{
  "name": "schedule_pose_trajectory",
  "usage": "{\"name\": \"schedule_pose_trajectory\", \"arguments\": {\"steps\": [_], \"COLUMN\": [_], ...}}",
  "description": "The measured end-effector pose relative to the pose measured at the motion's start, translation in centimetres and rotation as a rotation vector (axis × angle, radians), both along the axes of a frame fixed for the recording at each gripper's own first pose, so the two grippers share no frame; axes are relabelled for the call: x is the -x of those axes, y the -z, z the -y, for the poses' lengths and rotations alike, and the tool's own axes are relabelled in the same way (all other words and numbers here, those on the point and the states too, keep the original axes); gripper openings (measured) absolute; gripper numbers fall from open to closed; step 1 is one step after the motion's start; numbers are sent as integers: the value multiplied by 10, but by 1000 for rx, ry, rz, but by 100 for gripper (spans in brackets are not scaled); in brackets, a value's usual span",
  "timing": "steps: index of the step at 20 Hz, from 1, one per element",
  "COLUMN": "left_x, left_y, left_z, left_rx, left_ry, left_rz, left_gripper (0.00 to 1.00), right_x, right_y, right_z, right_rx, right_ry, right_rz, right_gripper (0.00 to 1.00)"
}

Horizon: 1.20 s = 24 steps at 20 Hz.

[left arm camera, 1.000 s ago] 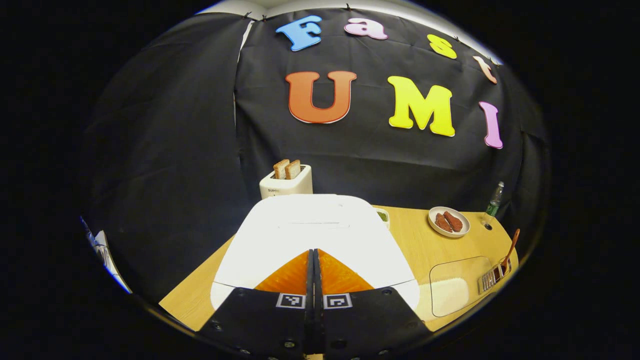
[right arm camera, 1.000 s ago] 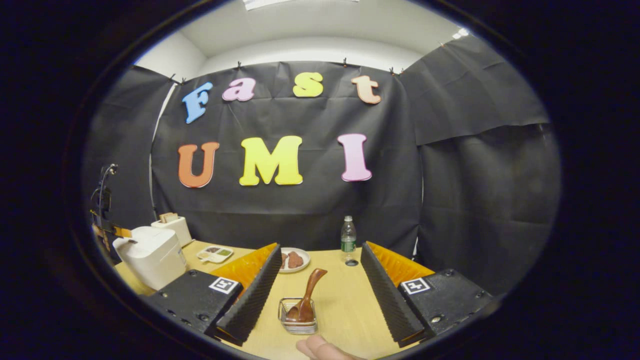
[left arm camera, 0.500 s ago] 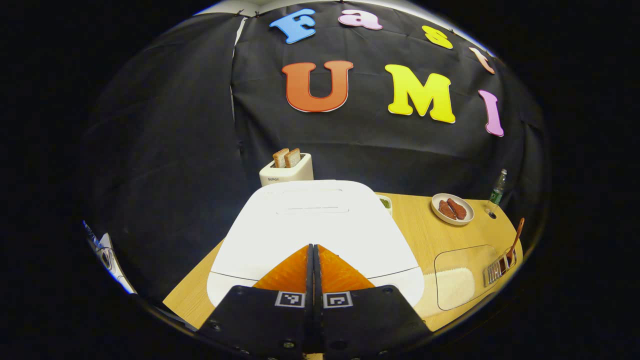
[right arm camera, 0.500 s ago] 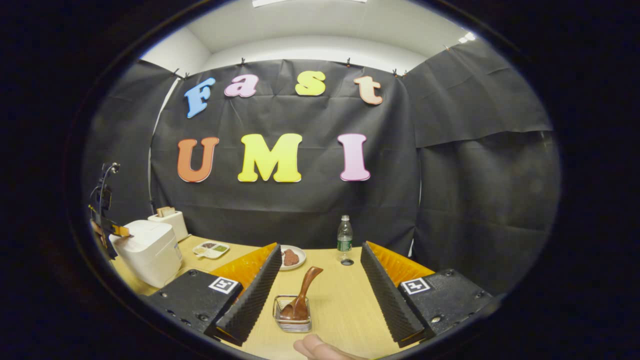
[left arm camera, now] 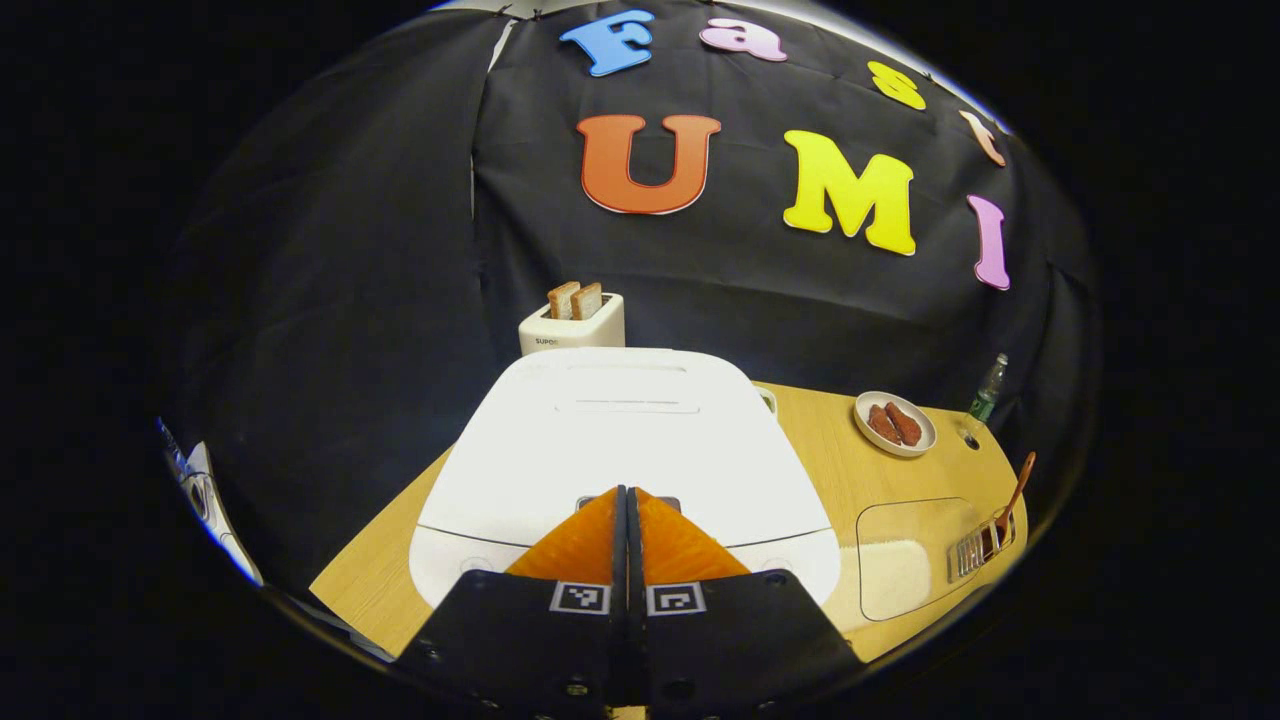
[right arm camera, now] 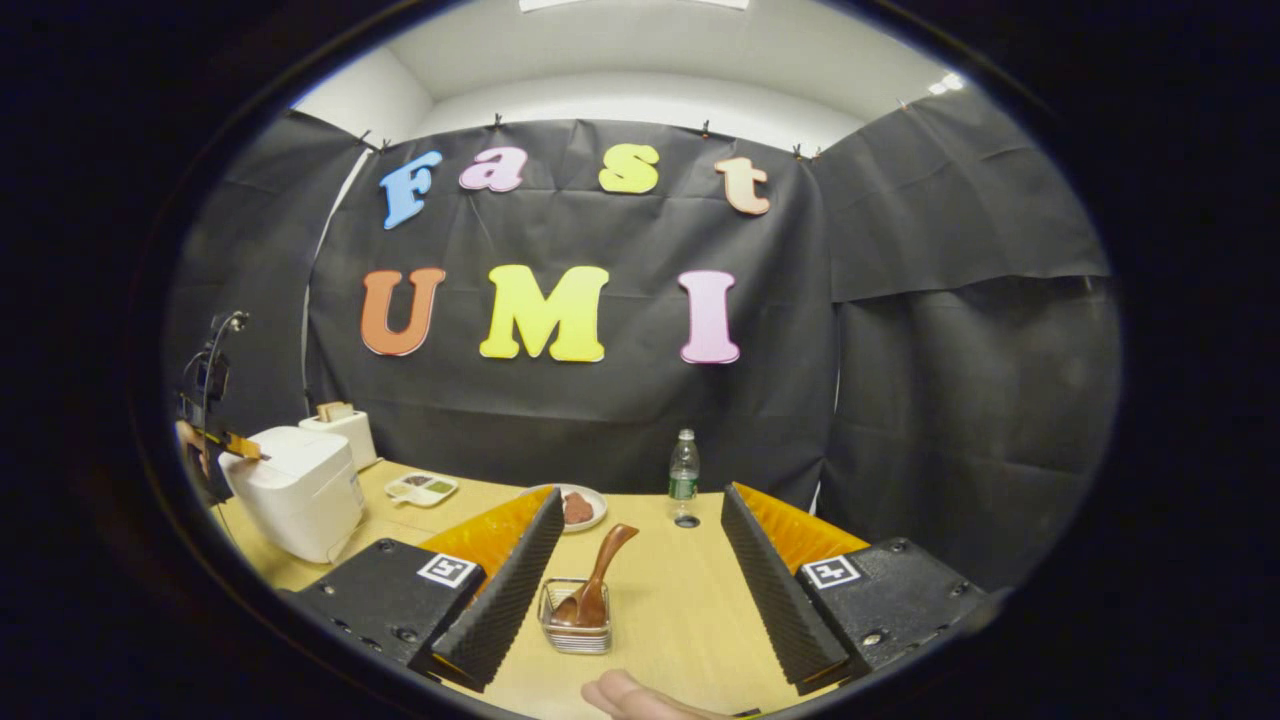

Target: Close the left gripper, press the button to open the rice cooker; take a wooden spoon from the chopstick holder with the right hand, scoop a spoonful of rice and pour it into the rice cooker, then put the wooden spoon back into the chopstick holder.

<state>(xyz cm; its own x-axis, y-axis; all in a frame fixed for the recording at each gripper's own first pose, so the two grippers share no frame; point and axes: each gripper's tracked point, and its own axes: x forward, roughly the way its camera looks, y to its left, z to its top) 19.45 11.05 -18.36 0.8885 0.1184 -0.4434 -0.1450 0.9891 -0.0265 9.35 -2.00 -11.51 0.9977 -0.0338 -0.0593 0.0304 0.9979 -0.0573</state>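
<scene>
1. The left gripper has its fingers pressed flat together, nothing between them, and the tips sit right at the dark button on the front edge of the rice cooker lid; whether they actually touch it cannot be told.
2. The rice cooker's white lid is down. From the right gripper view the cooker stands at the far left of the table, with the left gripper poking in at its top edge.
3. The right gripper is spread wide, holding nothing, hanging above the table with the chopstick holder framed between its fingers.
4. The wooden spoon stands tilted in that wire holder, handle leaning up and to the right.
5. The light wooden table carries plenty: a clear container with white rice in it just beside the holder, a plate of reddish food, a small bottle near the back, a divided tray.
6. A white toaster with two slices sticking up sits behind the cooker.
7. Black cloth walls close in the booth on all sides, white ceiling above.
8. A fingertip shows at the bottom edge of the right gripper view.
</scene>
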Motion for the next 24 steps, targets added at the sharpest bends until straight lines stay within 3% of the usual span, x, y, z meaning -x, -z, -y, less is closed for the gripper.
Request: {"name": "schedule_pose_trajectory", "arguments": {"steps": [4,10,15,18,24], "left_x": [21,56,31,3,-10], "left_y": [-6,-45,-38,-24,-1], "left_z": [2,1,11,-2,-3], "left_rx": [-3,-62,-4,-22,72], "left_ry": [-5,1,43,24,15], "left_rz": [-3,86,80,80,49], "left_gripper": [0,0,0,0,0], "right_x": [12,32,45,46,43], "right_y": [-5,-10,-11,-11,-10], "right_z": [6,4,1,5,7], "right_rx": [7,7,5,19,19], "right_ry": [12,10,-4,-1,-1], "right_rz": [8,17,23,21,25], "right_gripper": [100,100,100,100,100]}}
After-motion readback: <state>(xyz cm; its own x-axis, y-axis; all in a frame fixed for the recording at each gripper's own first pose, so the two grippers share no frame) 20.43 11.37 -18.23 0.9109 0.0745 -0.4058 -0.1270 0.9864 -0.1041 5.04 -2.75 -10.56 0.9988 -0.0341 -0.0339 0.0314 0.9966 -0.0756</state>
